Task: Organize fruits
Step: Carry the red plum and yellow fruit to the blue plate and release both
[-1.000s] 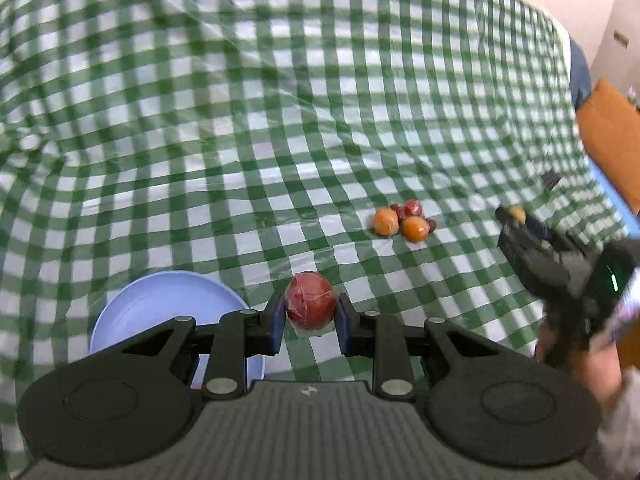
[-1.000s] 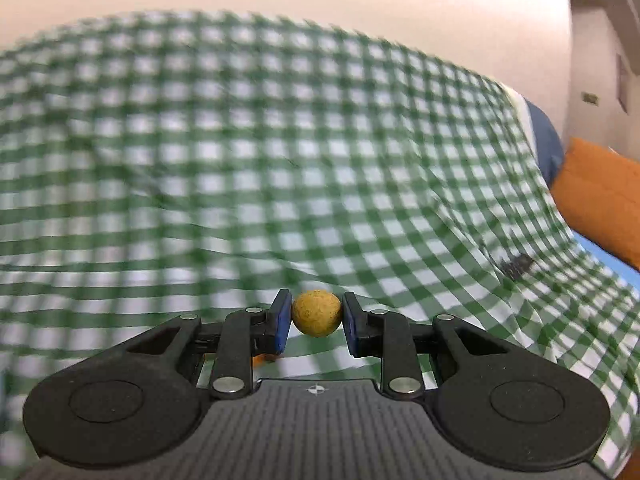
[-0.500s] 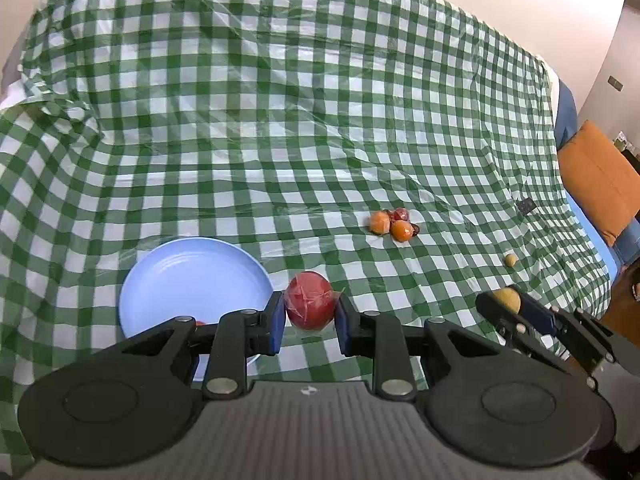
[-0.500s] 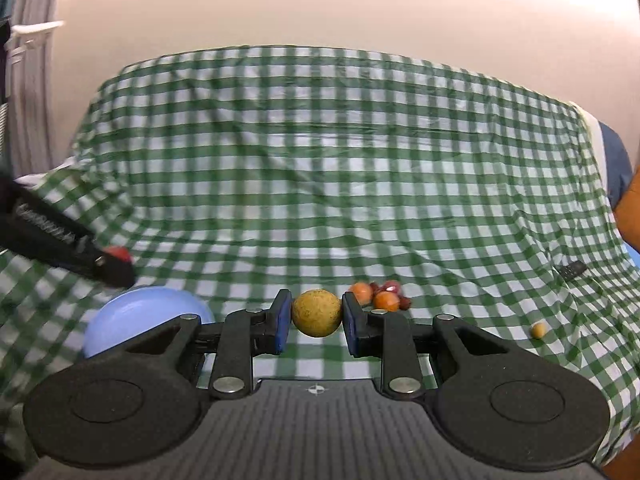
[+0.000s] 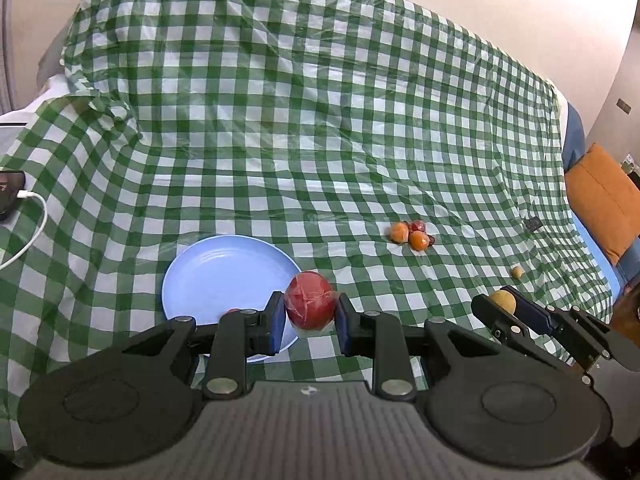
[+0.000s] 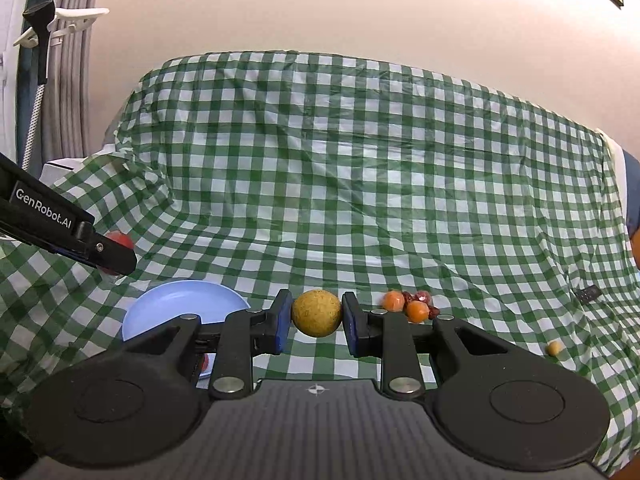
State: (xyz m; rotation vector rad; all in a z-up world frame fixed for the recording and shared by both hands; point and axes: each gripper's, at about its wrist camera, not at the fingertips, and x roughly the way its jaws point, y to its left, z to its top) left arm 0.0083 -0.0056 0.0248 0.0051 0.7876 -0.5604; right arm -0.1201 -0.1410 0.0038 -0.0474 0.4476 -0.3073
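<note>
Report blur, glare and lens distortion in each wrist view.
Left wrist view: sharp, fisheye bows the checked cloth, faint sheen on the wrapped red fruit. Right wrist view: sharp too, cloth edges curve, soft even light, no glare on the yellow fruit.

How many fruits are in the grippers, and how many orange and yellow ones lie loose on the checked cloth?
Red fruit, in left gripper: 1
Yellow-brown fruit, in right gripper: 1
Orange fruits, on cloth: 2
Small yellow fruit, on cloth: 1
Total: 5
</note>
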